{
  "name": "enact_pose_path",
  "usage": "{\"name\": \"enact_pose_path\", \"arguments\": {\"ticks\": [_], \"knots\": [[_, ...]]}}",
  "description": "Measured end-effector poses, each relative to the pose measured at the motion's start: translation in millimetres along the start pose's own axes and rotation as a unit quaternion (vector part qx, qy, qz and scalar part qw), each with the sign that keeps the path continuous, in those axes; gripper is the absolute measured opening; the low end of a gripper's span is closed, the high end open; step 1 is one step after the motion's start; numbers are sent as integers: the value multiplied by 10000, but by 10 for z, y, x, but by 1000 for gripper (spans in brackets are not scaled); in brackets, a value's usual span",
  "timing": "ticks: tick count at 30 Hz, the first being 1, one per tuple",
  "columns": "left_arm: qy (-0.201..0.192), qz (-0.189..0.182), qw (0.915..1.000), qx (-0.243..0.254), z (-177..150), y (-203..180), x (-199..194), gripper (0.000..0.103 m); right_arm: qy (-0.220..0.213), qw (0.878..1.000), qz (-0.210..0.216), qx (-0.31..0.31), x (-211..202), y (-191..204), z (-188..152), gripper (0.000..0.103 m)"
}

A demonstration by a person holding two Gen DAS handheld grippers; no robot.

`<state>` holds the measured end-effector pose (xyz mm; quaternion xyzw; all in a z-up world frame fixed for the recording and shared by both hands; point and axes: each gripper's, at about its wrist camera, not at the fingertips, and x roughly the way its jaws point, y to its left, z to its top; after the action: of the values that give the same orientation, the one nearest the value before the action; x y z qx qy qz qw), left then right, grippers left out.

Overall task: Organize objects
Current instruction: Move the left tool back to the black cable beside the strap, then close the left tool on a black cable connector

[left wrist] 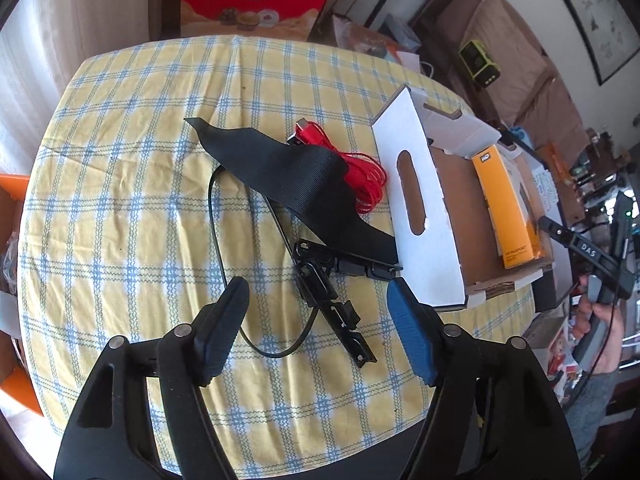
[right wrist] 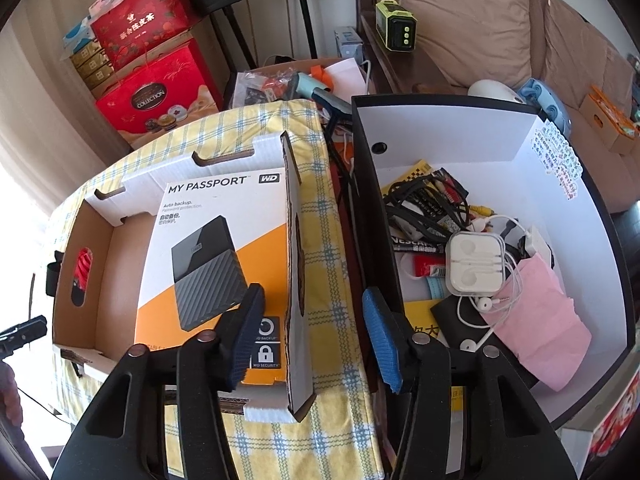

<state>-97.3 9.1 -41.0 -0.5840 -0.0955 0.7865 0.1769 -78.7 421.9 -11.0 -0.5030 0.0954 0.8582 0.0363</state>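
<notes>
One item down: the hard-drive box (right wrist: 208, 248) lies in the cardboard tray (left wrist: 416, 216), while strap (left wrist: 296, 172), red cable (left wrist: 364, 178) and what looks like a black bracket (left wrist: 332, 300) wait at its nine o'clock on the tabletop (left wrist: 120, 200), left hand-held gripper (left wrist: 318, 294) and right hand-held gripper (right wrist: 314, 302) both released, empty.

Black strap (left wrist: 280, 168) hides part of red cable (left wrist: 366, 178).

Orange hard-drive package (right wrist: 208, 248) lies flat inside open cardboard box (right wrist: 76, 240).
</notes>
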Motion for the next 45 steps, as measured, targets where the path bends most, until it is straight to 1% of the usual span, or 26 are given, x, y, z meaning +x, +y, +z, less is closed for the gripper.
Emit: {"name": "enact_pose_path", "arguments": {"ticks": [3,5,6,8,10,11,14,18,21,26,27,28,30,32,37,42,45], "knots": [[57,-5,10000,-34,13,6,50,66,20,10000,-51,15,16,-31,39,48],[145,-92,9998,-80,26,17,91,63,98,10000,-12,-10,66,-34,46,36],[177,-140,9997,-115,28,26,108,63,95,9999,46,-4,73,-33,49,33],[199,-181,9995,-152,27,36,128,63,85,9997,214,-60,74,3,62,16],[213,-178,9995,-173,23,50,140,62,73,9993,318,-181,78,65,67,11],[221,-192,9994,-182,19,52,148,62,55,9991,307,-293,75,117,63,11],[211,-222,9993,-224,5,57,133,62,2,9982,62,-590,77,244,52,11],[231,-205,9991,-277,9,52,149,62,-29,9980,91,-632,96,292,39,11],[255,-74,9994,-214,-3,38,184,60,-46,9980,44,-629,96,307,35,11],[234,-169,9984,-490,1,113,237,58,-63,9974,23,-712,89,340,13,11],[227,-214,9981,-537,4,124,244,50,-61,9976,44,-687,92,332,14,11],[220,-244,9980,-544,4,123,249,37,-54,9979,89,-638,94,313,16,11],[221,-189,9984,-490,7,104,259,21,-44,9983,166,-552,94,284,17,11],[179,-155,9986,-466,0,113,243,21,-46,9983,157,-563,94,279,15,11],[78,-241,9983,-527,-14,181,147,14,-49,9982,79,-600,87,302,13,11],[-103,-495,9969,-608,-19,212,-33,13,-58,9982,76,-588,85,313,7,11],[-192,-786,9943,-693,12,214,-169,13,-52,9984,95,-551,82,319,6,11]]}}
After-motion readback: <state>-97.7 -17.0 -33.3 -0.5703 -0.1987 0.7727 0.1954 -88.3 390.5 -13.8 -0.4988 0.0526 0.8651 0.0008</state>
